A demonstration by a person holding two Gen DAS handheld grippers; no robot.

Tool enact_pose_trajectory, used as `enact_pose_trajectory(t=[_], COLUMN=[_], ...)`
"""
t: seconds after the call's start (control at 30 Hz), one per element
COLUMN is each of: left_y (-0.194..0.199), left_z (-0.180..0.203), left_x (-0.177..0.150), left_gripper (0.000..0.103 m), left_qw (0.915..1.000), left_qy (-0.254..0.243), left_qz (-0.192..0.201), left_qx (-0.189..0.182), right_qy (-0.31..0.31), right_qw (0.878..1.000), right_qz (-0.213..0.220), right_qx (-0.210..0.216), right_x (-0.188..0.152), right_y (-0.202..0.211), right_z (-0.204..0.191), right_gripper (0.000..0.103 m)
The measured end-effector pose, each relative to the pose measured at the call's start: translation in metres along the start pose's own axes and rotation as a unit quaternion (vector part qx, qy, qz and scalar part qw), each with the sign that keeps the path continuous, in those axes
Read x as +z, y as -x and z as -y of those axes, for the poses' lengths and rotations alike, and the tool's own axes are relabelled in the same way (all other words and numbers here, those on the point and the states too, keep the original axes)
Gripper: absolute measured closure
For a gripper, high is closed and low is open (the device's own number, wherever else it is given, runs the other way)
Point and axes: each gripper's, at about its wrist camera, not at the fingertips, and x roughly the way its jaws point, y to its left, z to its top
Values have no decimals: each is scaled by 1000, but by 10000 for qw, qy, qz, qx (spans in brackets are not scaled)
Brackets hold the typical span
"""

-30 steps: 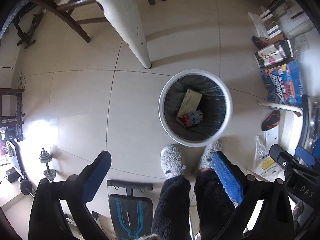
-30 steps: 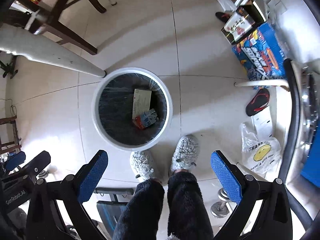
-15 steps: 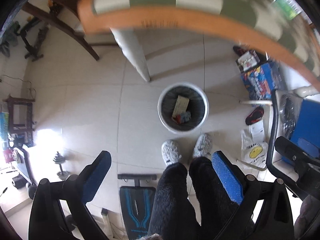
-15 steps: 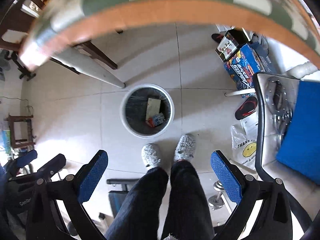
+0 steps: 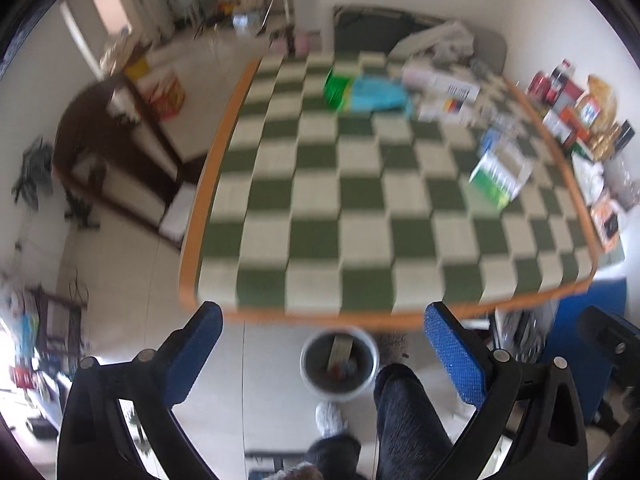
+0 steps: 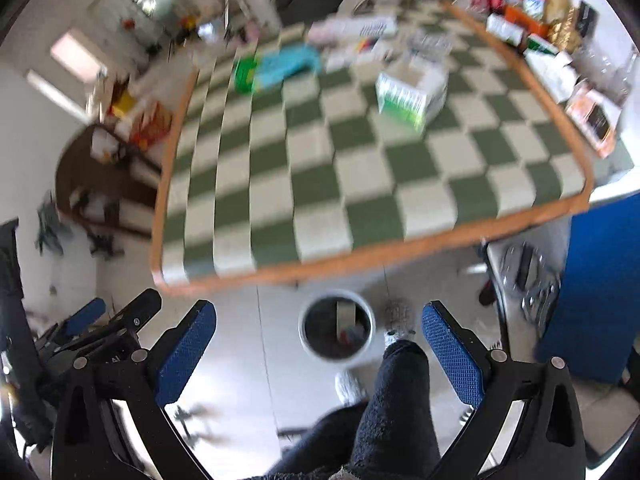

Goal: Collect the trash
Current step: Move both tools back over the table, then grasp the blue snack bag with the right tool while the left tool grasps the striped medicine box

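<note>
Both claws, left point(image 5: 322, 354) and right point(image 6: 319, 350), were held released and empty above the near edge of the green-and-white checkered counter point(image 6: 360, 184). The green-and-white carton point(image 6: 410, 94) sat far right, so pickup wasn't started yet. The round white trash bin point(image 6: 337, 330) was kept right below for easy drops.

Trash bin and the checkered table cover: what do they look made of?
The trash bin looks like white plastic with a smooth rim, lined with a dark bag; blur hides finer detail. The table cover looks like matte cloth or vinyl in green and white checks with an orange border; which one, the blur leaves open.
</note>
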Motion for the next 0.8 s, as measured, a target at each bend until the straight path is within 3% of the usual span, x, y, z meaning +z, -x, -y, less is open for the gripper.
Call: enact_pose_trajectory(t=[0.13, 0.3, 0.43, 0.6, 0.73, 0.8], left_y=[-15, -65, -123, -192, -236, -253], left_z=[32, 81, 116, 145, 169, 185], left_x=[67, 144, 196, 246, 273, 283], left_gripper=[0, 0, 0, 0, 0, 0], left_qw=[9997, 9991, 9967, 9889, 9730, 9591], left_qy=[-148, -333, -556, -1058, -1926, -2512], left_qz=[194, 45, -317, -615, -683, -677], left_qx=[38, 248, 503, 840, 1068, 1118], right_qy=[-349, -790, -1133, -1310, -1143, -1099], right_qw=[9987, 9959, 9932, 9873, 9808, 9761], right_qz=[357, 394, -59, -812, -1490, -1783], right_qx=[-72, -172, -241, -380, -517, -578], right_x=[77, 180, 273, 350, 385, 391], right_y=[22, -1, -70, -170, -250, -280], right_z=[37, 97, 145, 175, 187, 189], right_gripper=[0, 0, 0, 0, 0, 3])
